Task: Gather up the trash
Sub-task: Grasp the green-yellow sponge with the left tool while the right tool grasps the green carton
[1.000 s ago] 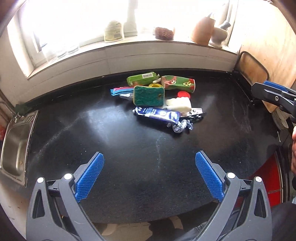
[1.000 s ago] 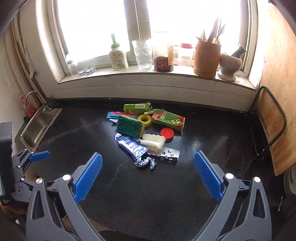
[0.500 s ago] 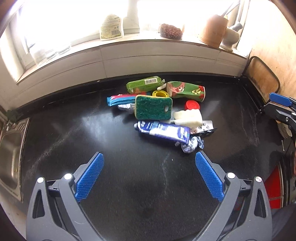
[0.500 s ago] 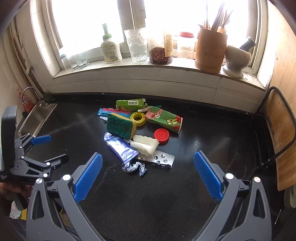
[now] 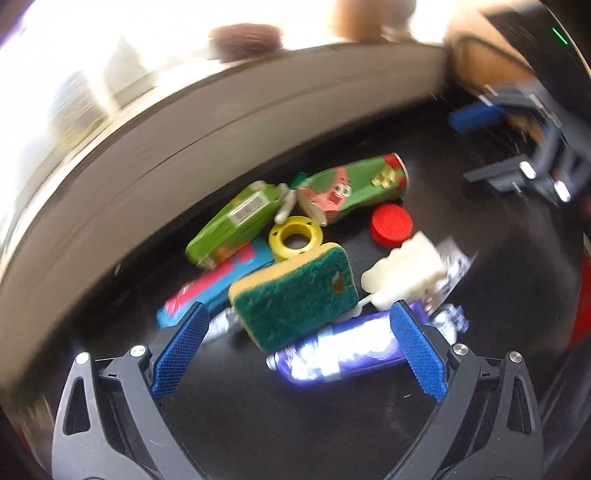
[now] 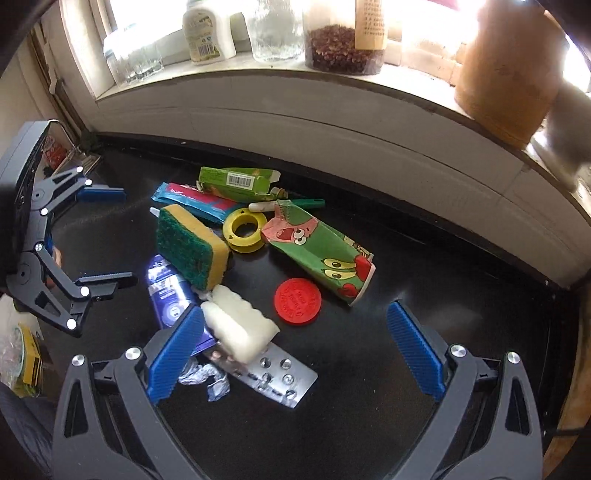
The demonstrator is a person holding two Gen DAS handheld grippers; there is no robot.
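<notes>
Trash pile (image 6: pixel 251 266) sits mid-counter on the black worktop (image 6: pixel 424 280), just in front of the white windowsill wall. At its centre: green/yellow sponge (image 6: pixel 190 246) lying tilted on a blue-purple tube (image 6: pixel 171 295), white foam chunk (image 6: pixel 238 326) touching the sponge's near end and overlapping a silver blister pack (image 6: pixel 275 374). Crumpled foil wrapper (image 6: pixel 207 376) just beside the blister pack. Yellow tape spool (image 6: pixel 244 229), red cap (image 6: pixel 297 296), green cartoon-print carton (image 6: pixel 321 251), green barcode box (image 6: pixel 238 182), blue-pink wrapper (image 6: pixel 195 197) ring the rest.

Right gripper (image 6: pixel 295 349): fingers wide, holding nothing, left pad close by the foam chunk and tube; contact can't be told. Left gripper (image 5: pixel 295 350): fingers wide, holding nothing, framing the sponge (image 5: pixel 295 293) and tube (image 5: pixel 340 354).

Right-wrist view is sharp: shows sill jars (image 6: pixel 343 40), soap bottle (image 6: pixel 208 31), wooden utensil pot (image 6: pixel 506 74), and the left gripper (image 6: pixel 107 236) from the side. Left-wrist view is motion-blurred, sill washed out; it shows the right gripper (image 5: pixel 480 147) top right. Blister pack mostly hidden there.
</notes>
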